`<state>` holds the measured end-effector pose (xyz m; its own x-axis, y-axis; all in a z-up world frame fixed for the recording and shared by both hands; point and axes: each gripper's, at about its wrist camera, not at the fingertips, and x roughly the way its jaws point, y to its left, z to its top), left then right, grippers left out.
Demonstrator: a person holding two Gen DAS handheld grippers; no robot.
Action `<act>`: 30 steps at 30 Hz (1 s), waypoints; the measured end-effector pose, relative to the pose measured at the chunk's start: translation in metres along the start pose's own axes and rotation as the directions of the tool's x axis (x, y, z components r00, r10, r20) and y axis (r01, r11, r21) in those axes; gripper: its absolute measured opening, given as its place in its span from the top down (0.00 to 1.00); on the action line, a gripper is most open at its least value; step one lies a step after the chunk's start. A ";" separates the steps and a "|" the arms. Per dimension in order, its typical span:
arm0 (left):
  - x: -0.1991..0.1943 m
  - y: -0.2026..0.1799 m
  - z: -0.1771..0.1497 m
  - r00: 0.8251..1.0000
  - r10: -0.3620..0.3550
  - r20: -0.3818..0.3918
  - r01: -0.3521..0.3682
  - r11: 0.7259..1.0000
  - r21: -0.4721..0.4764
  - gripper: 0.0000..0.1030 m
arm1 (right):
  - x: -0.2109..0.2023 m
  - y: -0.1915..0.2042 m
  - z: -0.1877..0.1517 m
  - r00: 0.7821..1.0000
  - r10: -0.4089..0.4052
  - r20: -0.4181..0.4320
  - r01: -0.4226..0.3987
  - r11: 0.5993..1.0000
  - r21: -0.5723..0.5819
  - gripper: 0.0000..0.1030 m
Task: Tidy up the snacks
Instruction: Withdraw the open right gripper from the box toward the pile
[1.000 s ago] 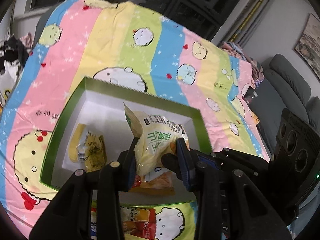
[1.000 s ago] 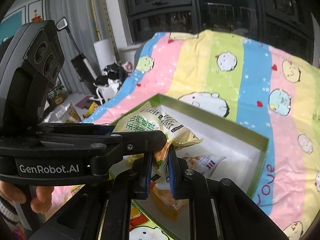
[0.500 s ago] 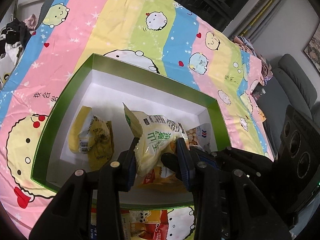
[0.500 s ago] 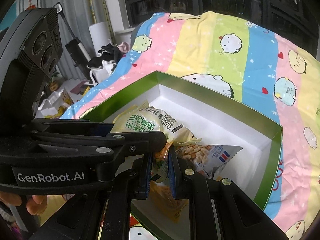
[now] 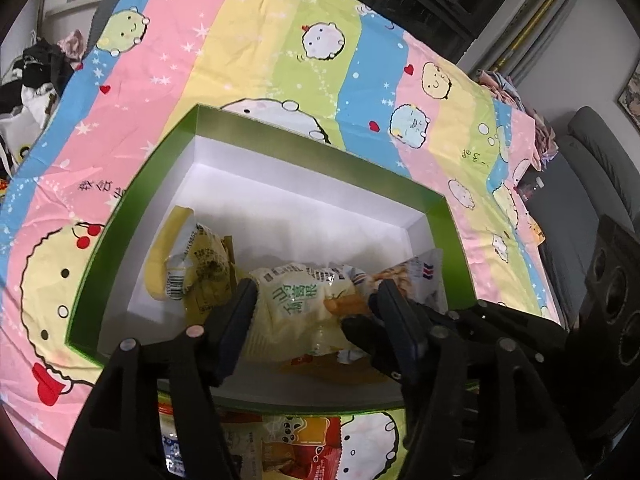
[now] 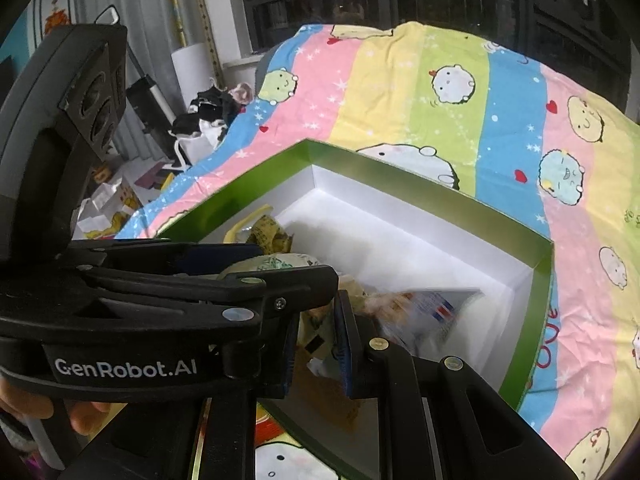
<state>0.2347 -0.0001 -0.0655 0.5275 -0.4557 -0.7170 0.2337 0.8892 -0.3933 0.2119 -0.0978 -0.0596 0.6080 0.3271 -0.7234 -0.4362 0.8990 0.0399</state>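
You have the pale yellow crinkly snack packet with green lettering (image 5: 296, 308) low inside the green-rimmed, white-lined cardboard box (image 5: 132, 216) on the striped cartoon bedspread (image 5: 256, 60), between a yellow packet (image 5: 192, 268) on one side and a clear peanut packet with a red-and-blue mark (image 5: 420, 276) on the other. Your left hand-held gripper (image 5: 316, 324) is spreading its jaws, the packet between them but no longer squeezed; your right hand-held gripper (image 6: 318, 336) is pinched tight on the packet's lower edge. Let the left finish parting, then lower the packet flat onto the box floor before you release the right, so it does not tip onto the neighbouring packets. Draw both grippers out clear of the near rim.
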 end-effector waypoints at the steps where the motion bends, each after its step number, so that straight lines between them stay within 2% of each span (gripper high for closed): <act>1: -0.003 -0.001 0.000 1.000 0.005 0.007 -0.005 1.000 0.006 0.37 | -0.004 0.001 0.000 1.000 0.002 0.007 -0.002 1.000 0.003 0.83; 3: -0.009 -0.005 -0.001 0.999 0.022 0.027 -0.022 1.000 0.020 0.24 | -0.011 0.001 -0.001 1.000 0.002 0.021 -0.002 1.000 0.007 0.76; 5: -0.019 -0.009 -0.001 0.998 0.029 0.057 -0.031 0.999 0.036 0.20 | -0.019 0.002 -0.003 0.999 0.007 0.035 -0.007 1.000 0.011 0.63; 8: -0.033 -0.012 -0.003 0.995 0.035 0.089 -0.039 0.998 0.045 0.16 | -0.033 0.003 -0.006 0.998 0.013 0.056 -0.015 1.000 0.021 0.54; 14: -0.064 -0.009 -0.011 0.990 0.032 0.134 -0.036 0.999 0.030 0.15 | -0.064 0.000 -0.016 0.995 0.025 0.092 -0.031 0.998 0.063 0.42; 16: -0.073 -0.008 -0.013 0.989 0.037 0.144 -0.040 0.999 0.022 0.10 | -0.074 -0.001 -0.021 0.995 0.022 0.102 -0.030 0.997 0.076 0.41; 17: -0.079 -0.005 -0.016 0.988 0.040 0.152 -0.043 0.999 0.015 0.02 | -0.078 -0.002 -0.023 0.994 0.022 0.105 -0.031 0.996 0.085 0.41; 18: -0.082 -0.004 -0.018 0.987 0.043 0.158 -0.045 0.999 0.010 0.01 | -0.081 -0.002 -0.025 0.994 0.024 0.107 -0.034 0.995 0.091 0.41; 30: -0.125 0.016 -0.063 0.981 0.069 0.179 -0.055 0.995 -0.084 0.01 | -0.115 -0.010 -0.058 0.993 0.051 0.110 -0.070 0.982 0.176 0.41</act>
<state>0.1209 0.0687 -0.0183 0.6801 -0.3788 -0.6277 0.1355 0.9064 -0.4001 0.1073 -0.1612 -0.0166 0.6543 0.4031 -0.6398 -0.3546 0.9109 0.2112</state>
